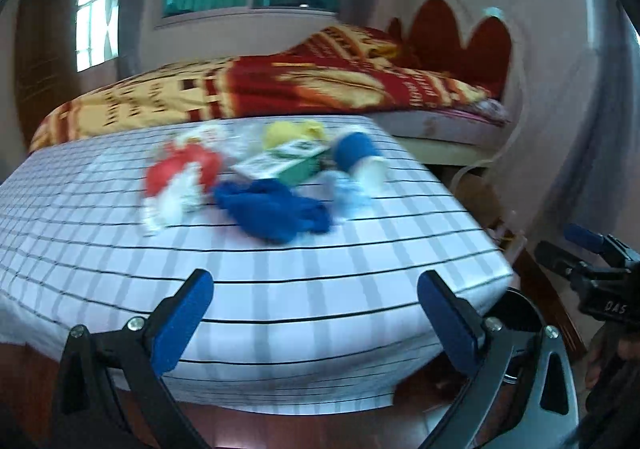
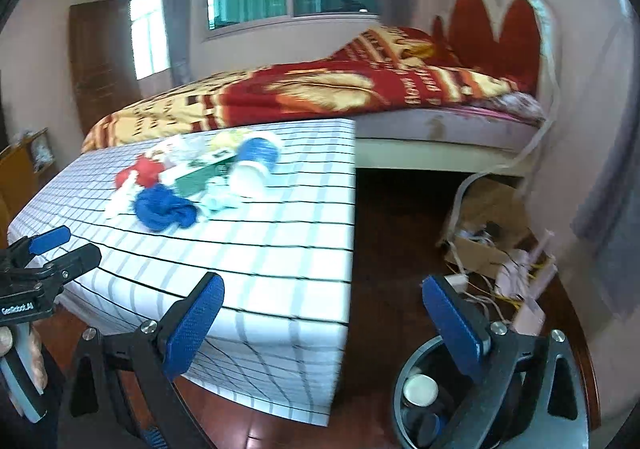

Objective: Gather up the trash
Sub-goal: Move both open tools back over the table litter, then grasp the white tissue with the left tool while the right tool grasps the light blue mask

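A pile of trash lies on the checked tablecloth (image 1: 280, 289): a red and white wrapper (image 1: 176, 177), a crumpled blue cloth (image 1: 276, 209), a green and white carton (image 1: 280, 165), a yellow item (image 1: 292, 133) and a blue and white paper cup (image 1: 360, 157). My left gripper (image 1: 316, 313) is open and empty, well short of the pile. My right gripper (image 2: 324, 325) is open and empty, over the table's right edge. The pile also shows in the right wrist view, with the cup (image 2: 252, 165) and cloth (image 2: 164, 209). A round bin (image 2: 424, 397) with a white cup inside stands on the floor under the right gripper.
A bed (image 2: 320, 97) with a red and yellow blanket stands behind the table. A cardboard box (image 2: 488, 225) with wires and papers sits on the dark wood floor at the right. A wooden cabinet (image 2: 24, 177) stands at the far left.
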The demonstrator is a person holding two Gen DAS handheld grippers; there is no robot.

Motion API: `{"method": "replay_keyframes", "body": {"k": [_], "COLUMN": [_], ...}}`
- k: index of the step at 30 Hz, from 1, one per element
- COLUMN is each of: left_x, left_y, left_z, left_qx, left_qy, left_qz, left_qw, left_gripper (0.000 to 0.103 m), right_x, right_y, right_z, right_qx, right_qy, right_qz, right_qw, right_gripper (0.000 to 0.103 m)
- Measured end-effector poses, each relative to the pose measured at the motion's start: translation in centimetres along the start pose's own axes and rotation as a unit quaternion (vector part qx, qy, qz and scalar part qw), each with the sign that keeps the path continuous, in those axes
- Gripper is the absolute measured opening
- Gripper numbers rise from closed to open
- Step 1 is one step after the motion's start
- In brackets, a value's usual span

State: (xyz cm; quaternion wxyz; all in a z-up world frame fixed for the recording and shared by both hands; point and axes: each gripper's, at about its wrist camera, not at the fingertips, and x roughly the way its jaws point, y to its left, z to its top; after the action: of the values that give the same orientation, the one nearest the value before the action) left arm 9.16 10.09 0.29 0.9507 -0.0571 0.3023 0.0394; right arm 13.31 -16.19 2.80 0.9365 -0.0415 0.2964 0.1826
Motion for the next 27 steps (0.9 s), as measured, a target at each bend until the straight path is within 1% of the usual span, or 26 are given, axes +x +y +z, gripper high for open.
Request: {"method": "replay_keyframes", "body": {"k": [2, 3, 6, 8, 10, 12, 17, 19, 24, 27], "left_x": [0.1, 0.3, 0.8, 1.3, 1.9, 2.5, 3.9, 4.5, 6.7, 8.2], "left_y": [2.4, 3.2, 5.8, 7.1, 8.3, 9.1, 9.5, 9.9, 12.1, 12.8], "left_z": [0.0, 0.0, 0.3, 0.6, 0.9, 1.1, 1.2, 1.3, 2.1, 2.7], "left_qx": [-0.009, -0.013, -0.023, -0.028, -0.033, -0.04, -0.038, -0.042, -0.06, -0.063], "left_qy": [0.0, 0.001, 0.002, 0.004, 0.005, 0.008, 0.011, 0.012, 0.028, 0.038], "left_qz": [0.017, 0.023, 0.041, 0.05, 0.054, 0.047, 0.044, 0.046, 0.058, 0.055], "left_qw": [0.9998, 0.9997, 0.9989, 0.9984, 0.998, 0.9981, 0.9982, 0.998, 0.9961, 0.9958], "left_gripper": [0.099, 0.098, 0.097, 0.096, 0.095, 0.095, 0.095, 0.094, 0.092, 0.087], "right_x": [1.2, 1.9, 3.6, 4.5, 5.7, 6.4, 8.5, 9.3, 12.5, 14.6], "right_y": [1.7, 2.8, 5.1, 6.5, 7.8, 8.5, 9.7, 9.8, 10.4, 10.4], "right_z": [0.6, 0.9, 1.5, 2.0, 2.7, 3.2, 4.7, 5.2, 6.2, 6.5], "right_qx": [-0.014, -0.023, -0.042, -0.053, -0.062, -0.064, -0.062, -0.059, -0.057, -0.044], "right_qy": [0.006, 0.013, 0.02, 0.022, 0.025, 0.028, 0.033, 0.038, 0.06, 0.076], "right_qz": [0.014, 0.02, 0.033, 0.042, 0.048, 0.051, 0.053, 0.055, 0.055, 0.06], "right_qw": [1.0, 0.999, 0.998, 0.997, 0.997, 0.996, 0.996, 0.996, 0.995, 0.994], "right_gripper": [0.09, 0.082, 0.076, 0.075, 0.069, 0.068, 0.067, 0.064, 0.06, 0.057]}}
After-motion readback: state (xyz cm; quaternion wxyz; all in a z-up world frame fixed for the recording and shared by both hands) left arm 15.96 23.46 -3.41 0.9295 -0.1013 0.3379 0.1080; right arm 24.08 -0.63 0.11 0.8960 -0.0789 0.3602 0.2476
